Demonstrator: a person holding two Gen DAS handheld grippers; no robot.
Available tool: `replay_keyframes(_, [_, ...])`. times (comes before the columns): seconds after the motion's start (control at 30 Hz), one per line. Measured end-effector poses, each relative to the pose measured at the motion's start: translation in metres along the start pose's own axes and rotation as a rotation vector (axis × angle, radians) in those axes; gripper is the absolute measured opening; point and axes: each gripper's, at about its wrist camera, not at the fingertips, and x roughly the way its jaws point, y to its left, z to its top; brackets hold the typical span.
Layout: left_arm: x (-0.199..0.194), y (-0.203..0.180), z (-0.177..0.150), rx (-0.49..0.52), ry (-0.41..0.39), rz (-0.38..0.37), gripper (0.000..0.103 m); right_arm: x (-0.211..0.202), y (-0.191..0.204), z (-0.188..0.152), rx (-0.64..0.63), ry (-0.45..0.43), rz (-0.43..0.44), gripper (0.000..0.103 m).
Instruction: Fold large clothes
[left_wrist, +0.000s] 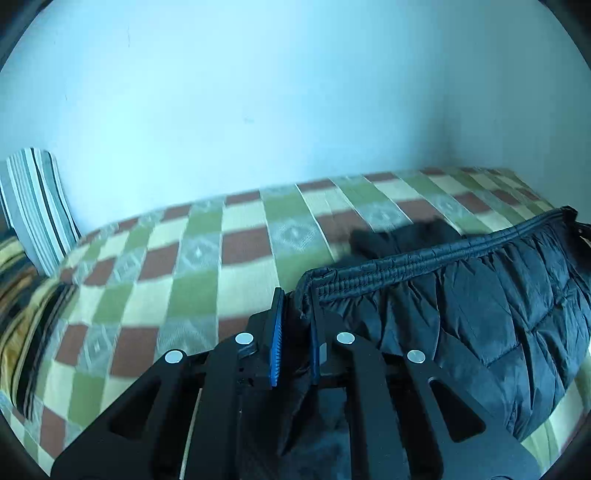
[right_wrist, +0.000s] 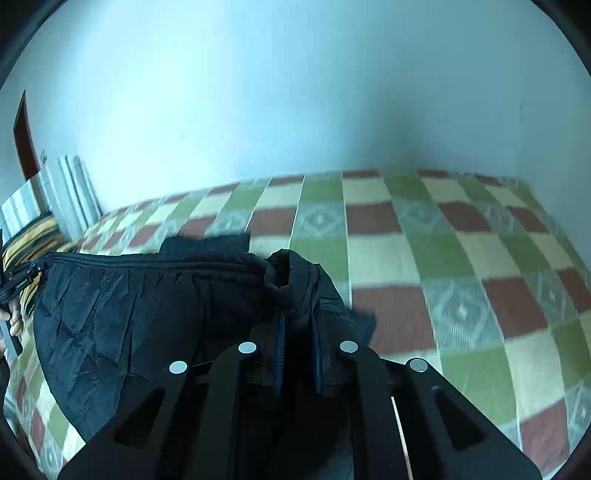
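Black quilted nylon fills the gap between both my pairs of fingers: my left gripper (left_wrist: 295, 325) is clamped on one corner of the puffer jacket (left_wrist: 480, 314) by its ribbed hem, and my right gripper (right_wrist: 299, 332) pinches a bunched fold at the other end. Stretched between them, the jacket hangs over the checked bedspread (left_wrist: 184, 266), its lower part hidden behind my black frames. Motion blurs the striped pillow (left_wrist: 37, 203) against the pale wall (left_wrist: 258, 92).

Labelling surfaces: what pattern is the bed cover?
Checked bed cover: green, cream, brick-red and grey diamond squares. Clearest in the right wrist view.
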Motion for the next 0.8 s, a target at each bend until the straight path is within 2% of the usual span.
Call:
replay_keyframes(0.13, [0.042, 0.001, 0.03, 0.012, 0.023, 0.071, 0.012, 0.032, 0.002, 0.031, 0.022, 0.001, -0.028, 0.012])
replay_keyframes(0.23, [0.077, 0.001, 0.034, 0.005, 0.064, 0.107, 0.011, 0.073, 0.002, 0.041, 0.034, 0.05, -0.052, 0.012])
replay_keyframes(0.5, [0.162, -0.001, 0.01, 0.03, 0.202, 0.177, 0.011, 0.159, -0.01, 0.018, 0.038, 0.197, -0.111, 0.012])
replay_keyframes(0.8, [0.214, -0.01, -0.015, 0.076, 0.285, 0.228, 0.012, 0.202, -0.022, 0.0, 0.072, 0.288, -0.126, 0.017])
